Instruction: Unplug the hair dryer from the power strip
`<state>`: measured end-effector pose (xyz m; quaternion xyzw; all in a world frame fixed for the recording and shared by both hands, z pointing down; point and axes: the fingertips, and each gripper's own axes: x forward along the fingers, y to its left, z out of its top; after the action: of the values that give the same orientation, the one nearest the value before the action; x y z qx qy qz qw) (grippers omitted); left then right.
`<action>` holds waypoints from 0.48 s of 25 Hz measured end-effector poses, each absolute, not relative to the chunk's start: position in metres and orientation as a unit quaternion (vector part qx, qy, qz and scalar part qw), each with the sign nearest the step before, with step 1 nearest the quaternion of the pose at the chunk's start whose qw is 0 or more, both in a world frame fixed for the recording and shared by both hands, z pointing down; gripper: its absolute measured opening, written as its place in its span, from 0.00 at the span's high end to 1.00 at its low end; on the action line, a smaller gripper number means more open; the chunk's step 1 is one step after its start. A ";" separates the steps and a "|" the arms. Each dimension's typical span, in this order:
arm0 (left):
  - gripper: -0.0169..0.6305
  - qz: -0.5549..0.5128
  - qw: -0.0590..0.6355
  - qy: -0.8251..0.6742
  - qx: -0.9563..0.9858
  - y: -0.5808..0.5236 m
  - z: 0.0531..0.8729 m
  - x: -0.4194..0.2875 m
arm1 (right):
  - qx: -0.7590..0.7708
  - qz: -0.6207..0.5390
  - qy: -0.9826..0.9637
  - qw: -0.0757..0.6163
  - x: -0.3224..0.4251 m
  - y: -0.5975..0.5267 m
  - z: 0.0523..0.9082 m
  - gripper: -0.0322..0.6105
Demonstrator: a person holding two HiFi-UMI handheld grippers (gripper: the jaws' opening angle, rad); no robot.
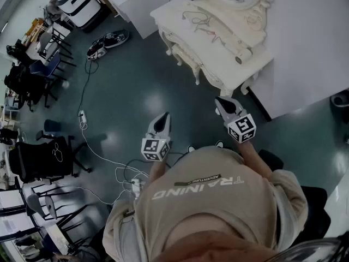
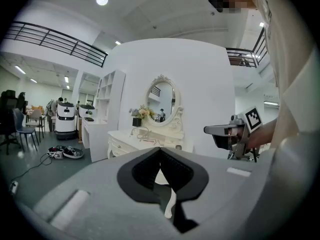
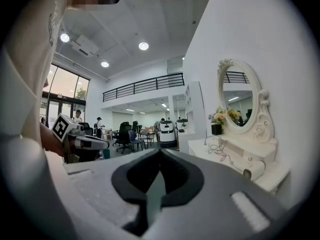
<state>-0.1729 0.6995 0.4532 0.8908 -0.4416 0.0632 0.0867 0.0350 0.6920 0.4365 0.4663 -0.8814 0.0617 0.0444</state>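
Note:
A white hair dryer [image 1: 244,55] lies on the right part of the white dressing table [image 1: 180,15], below its oval mirror; the right gripper view shows the hair dryer [image 3: 252,170] too. A thin cable [image 1: 202,21] lies coiled on the tabletop. I cannot make out a power strip on the table. My left gripper [image 1: 163,116] and right gripper [image 1: 221,101] hang over the floor in front of the table, well short of it. Both point toward it, shut, with nothing between the jaws. Each gripper view shows the other gripper off to the side.
White cables run across the dark floor to a power strip [image 1: 82,117] at the left and another [image 1: 135,185] by the person's feet. Shoes [image 1: 107,41], office chairs [image 1: 41,157] and a white robot [image 1: 82,4] stand at the left. A white partition wall [image 1: 311,48] rises behind the table.

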 end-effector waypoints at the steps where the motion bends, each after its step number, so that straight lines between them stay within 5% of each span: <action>1: 0.96 0.062 0.089 -0.440 0.891 0.697 0.454 -0.175 | 0.468 0.060 -0.880 0.045 0.033 0.690 0.435 0.95; 12: 0.96 0.051 0.085 -0.426 0.899 0.672 0.462 -0.205 | 0.498 0.054 -0.864 0.053 0.007 0.670 0.443 0.95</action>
<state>-0.2053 0.6723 0.4622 0.8992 -0.4260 0.0514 0.0854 0.0073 0.6702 0.4429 0.4985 -0.8636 0.0536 0.0529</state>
